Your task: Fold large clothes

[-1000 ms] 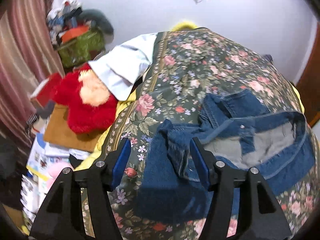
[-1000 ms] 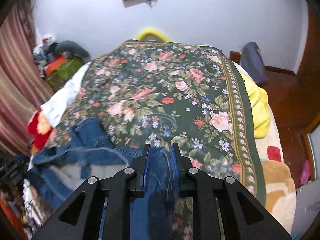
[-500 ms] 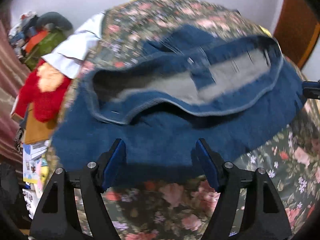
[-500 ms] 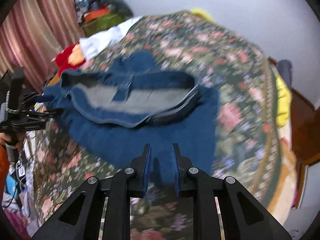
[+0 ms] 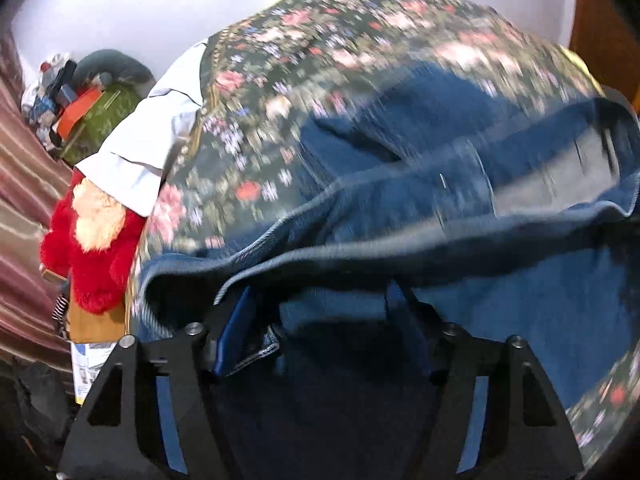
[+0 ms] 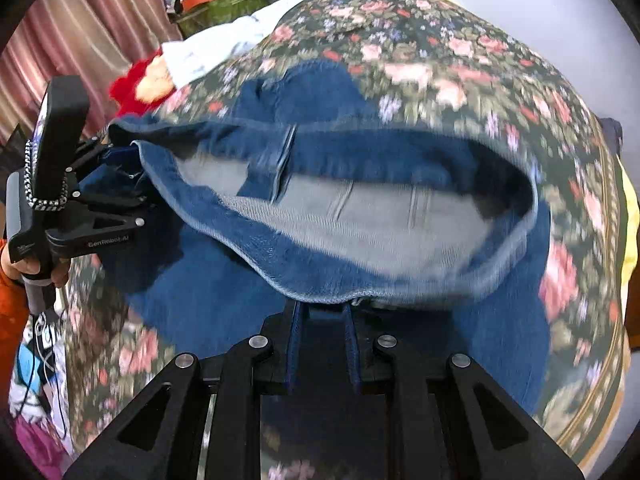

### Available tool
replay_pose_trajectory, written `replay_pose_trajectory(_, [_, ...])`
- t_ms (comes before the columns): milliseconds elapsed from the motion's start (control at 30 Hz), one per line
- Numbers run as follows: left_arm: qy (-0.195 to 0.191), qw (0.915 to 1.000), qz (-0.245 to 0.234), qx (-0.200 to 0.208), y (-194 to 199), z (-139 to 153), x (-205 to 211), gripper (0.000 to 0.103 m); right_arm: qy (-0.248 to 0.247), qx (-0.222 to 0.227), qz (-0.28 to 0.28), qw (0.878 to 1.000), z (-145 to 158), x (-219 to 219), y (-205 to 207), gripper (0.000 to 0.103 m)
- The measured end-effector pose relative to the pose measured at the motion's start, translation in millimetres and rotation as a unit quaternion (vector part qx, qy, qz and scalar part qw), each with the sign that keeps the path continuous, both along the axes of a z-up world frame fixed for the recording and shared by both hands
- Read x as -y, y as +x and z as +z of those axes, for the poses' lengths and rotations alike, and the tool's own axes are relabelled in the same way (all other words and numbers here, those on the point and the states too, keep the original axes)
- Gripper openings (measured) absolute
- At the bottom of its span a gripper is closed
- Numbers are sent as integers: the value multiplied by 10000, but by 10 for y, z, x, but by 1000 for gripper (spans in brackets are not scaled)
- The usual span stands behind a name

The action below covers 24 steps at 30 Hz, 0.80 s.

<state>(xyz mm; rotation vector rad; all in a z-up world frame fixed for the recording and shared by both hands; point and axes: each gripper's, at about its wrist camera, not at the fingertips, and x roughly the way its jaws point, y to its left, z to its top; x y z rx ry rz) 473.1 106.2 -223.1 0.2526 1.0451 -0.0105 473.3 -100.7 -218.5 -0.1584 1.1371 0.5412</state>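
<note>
- The blue denim garment (image 6: 320,216) fills the middle of the right wrist view, its waistband gaping open to show a grey lining, spread over the floral bedspread (image 6: 460,52).
- The right gripper (image 6: 322,320), at lower centre, has its fingers drawn nearly together with the denim hem pinched between them.
- In the left wrist view the left gripper (image 5: 320,304) sits at lower centre; its fingers stand wide apart and denim folds drape over and between them. Whether they grip the cloth I cannot tell; the frame is blurred.
- The same left gripper appears at the left edge of the right wrist view, against the garment's far end.
- A green bin (image 5: 98,120), upper left, has an orange item (image 5: 76,112) on top of it.
</note>
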Motion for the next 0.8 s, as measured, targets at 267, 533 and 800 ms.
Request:
replay_pose_trajectory(267, [-41, 9940, 991, 455, 649, 383, -460, 67, -49, 476, -442, 9979, 137, -36, 680, 15])
replay_pose_trajectory(533, [-531, 9860, 1390, 748, 421, 793, -968, 70, 673, 621, -922, 9915, 319, 234, 760, 15])
replay_pose_trajectory(800, [-323, 9960, 583, 599, -236, 759, -792, 85, 564, 789, -951, 9907, 592, 489, 507, 15])
